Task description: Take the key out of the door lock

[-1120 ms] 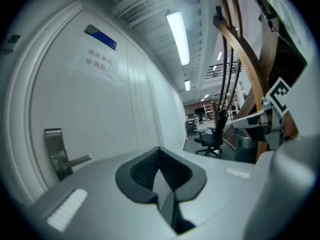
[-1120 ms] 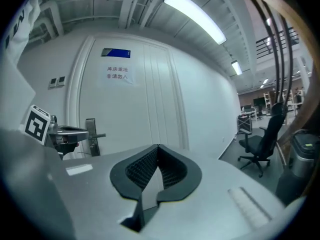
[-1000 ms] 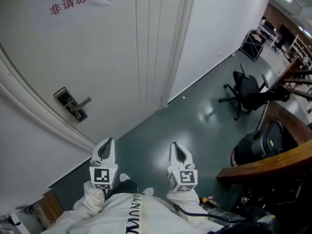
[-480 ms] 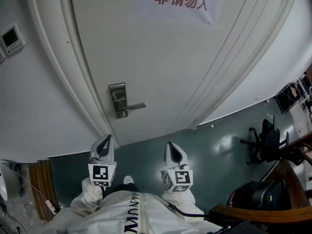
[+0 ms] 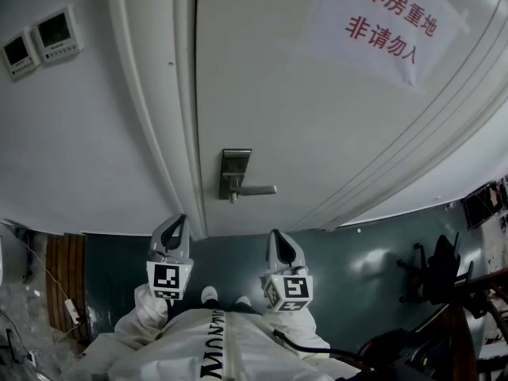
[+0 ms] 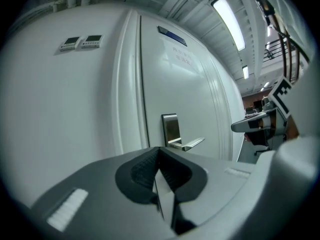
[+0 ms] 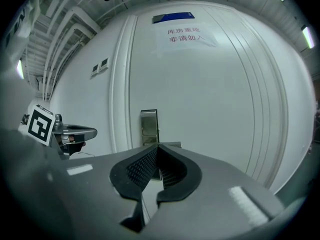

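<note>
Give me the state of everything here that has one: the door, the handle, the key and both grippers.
Door: closed.
Lever handle: level, not pressed.
Key: seems to sit in the lock under the lever, too small to be sure.
Left gripper: shut, empty, not touching the door.
Right gripper: shut, empty, not touching the door.

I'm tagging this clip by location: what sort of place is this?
Probably a workplace hall outside a storeroom: a white door with a paper sign in red Chinese print saying storeroom, no entry, two wall control panels beside it, and an office chair.
</note>
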